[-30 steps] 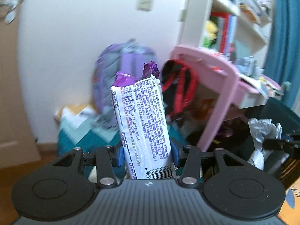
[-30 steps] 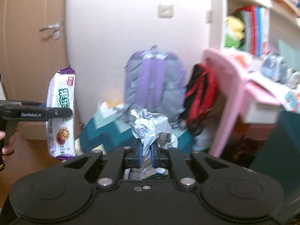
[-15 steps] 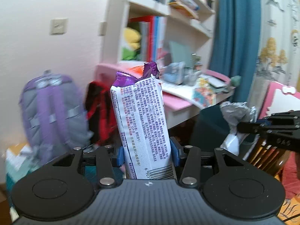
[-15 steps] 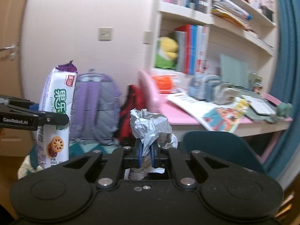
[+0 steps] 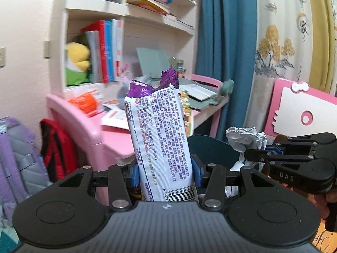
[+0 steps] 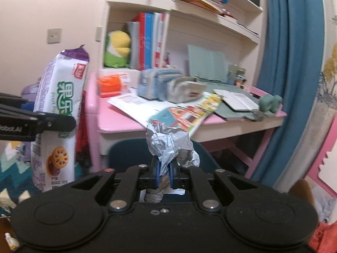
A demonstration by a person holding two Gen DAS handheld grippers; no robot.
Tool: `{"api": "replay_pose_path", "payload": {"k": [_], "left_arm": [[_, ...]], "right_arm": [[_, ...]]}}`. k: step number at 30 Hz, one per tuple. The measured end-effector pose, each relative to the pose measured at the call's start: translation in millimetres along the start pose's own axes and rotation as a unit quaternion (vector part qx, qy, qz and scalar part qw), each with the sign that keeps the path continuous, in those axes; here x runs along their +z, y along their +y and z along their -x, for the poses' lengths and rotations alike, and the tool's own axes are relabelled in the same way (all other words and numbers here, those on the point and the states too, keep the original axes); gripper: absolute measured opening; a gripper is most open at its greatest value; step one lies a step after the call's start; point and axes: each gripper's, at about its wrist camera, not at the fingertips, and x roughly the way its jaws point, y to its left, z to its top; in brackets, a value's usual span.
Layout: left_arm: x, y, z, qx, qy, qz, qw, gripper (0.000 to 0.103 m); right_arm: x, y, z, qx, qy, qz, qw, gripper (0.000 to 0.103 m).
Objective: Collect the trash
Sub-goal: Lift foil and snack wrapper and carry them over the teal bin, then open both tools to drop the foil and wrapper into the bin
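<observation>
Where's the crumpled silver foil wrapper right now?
The crumpled silver foil wrapper is pinched in the right gripper, centre of the right wrist view, in front of the pink desk.

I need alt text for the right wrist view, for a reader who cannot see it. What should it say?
The right claw is shut on a crumpled foil wrapper, held up before a cluttered pink desk and bookshelf. At left, the left claw grips an upright white and purple biscuit packet.

left tool [image 5: 165,174] gripping biscuit wrapper [image 5: 161,139], upright
</observation>
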Motion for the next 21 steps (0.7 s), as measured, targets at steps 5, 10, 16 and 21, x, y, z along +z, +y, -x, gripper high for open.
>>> {"api": "replay_pose_path", "payload": {"k": [5,10,16,21], "left_arm": [[15.4,-27.4,-48.9,-0.008,0.017,-0.008,0.9998,0.046],[23.8,-53.9,-95.8,-0.008,0.041,-0.032,0.9986,0.046],[16.4,-77.0,-142.2,-0.012,0.065,-0.057,0.9962,0.046],[1.0,-81.1,-177.3,-0.024,0.121,-0.057,0.9908,0.046]], "right_arm": [[-3.6,-20.1,-22.1,-0.015,0.028,0.005,0.999,0.007],[-10.2,-22.9,-44.2,-0.007,0.061,0.021,0.998,0.007],[-15.2,-19.3,-63.9,0.014,0.103,0.039,0.994,0.007],[-14.8,-19.7,-79.3,0.01,0.151,0.047,0.987,0.012]]}}
